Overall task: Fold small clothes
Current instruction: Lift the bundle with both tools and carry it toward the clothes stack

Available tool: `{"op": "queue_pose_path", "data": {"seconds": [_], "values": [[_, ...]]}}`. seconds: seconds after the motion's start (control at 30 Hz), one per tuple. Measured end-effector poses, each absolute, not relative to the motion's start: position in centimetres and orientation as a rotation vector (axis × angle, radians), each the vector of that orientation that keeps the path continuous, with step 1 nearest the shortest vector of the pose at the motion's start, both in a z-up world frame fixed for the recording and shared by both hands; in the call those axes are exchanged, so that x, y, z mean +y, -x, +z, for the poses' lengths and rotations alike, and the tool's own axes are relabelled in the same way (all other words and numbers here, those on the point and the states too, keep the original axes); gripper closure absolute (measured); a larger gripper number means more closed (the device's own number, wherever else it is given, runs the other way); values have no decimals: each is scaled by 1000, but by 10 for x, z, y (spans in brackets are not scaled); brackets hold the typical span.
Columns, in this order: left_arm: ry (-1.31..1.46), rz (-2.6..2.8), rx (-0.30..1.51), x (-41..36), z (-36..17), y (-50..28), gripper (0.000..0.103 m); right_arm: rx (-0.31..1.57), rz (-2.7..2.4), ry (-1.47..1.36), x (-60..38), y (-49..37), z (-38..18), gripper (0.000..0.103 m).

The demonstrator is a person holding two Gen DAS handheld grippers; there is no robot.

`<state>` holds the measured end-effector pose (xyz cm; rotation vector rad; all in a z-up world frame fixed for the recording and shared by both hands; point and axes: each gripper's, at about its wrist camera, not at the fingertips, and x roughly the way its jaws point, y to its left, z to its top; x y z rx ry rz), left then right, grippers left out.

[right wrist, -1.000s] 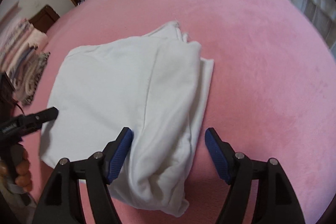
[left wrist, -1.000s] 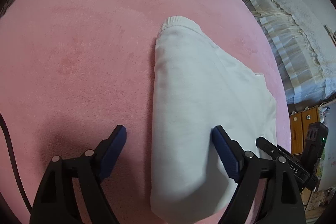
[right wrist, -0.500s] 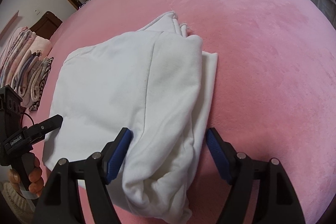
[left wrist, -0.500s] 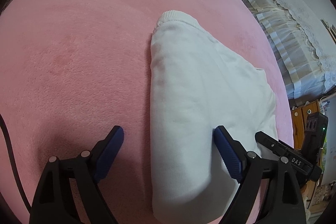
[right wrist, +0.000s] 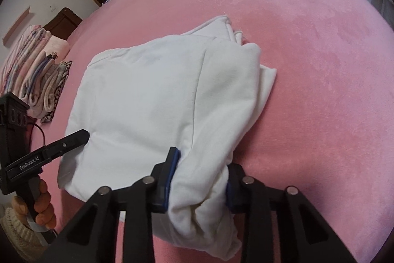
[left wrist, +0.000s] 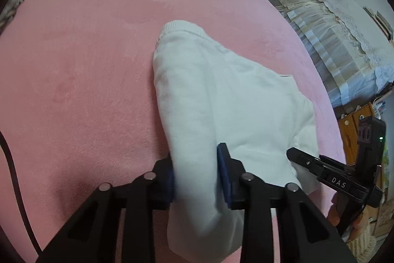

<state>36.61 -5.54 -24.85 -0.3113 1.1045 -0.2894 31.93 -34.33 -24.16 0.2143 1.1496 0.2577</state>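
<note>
I'm getting soft, even indoor light, dim shadows under fingers, heavy fisheye bending, dark vignetted corners, slight blur.

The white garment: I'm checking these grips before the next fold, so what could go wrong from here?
1. The left gripper and right gripper, both closing, pinch thick bunches of the white garment, so a lift may drag loose layers unevenly.
2. The layers at the far edge already sit staggered, and a pull could spread them further.
3. The plush pink blanket may cling and skew the fold.
</note>
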Motion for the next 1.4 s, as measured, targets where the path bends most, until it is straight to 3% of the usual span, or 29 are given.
{"op": "queue_pose_path", "data": {"seconds": [0.2,0.5,0.73,1.03,1.23,1.4], "values": [[157,-228,1036,-69,-208,-349,83,1066,191,-40,-309,-295,-201,81],[144,-185,924,12,-121,-313,83,933,270,3,-242,-260,-120,81],[75,-65,863,134,-38,-300,83,842,405,-47,-141,-266,-55,81],[-19,149,846,327,50,-347,82,766,538,-57,42,-324,10,81],[5,220,917,430,47,-409,82,787,550,-80,149,-377,13,81],[77,257,954,491,2,-452,82,806,541,-98,211,-414,-7,82]]}}
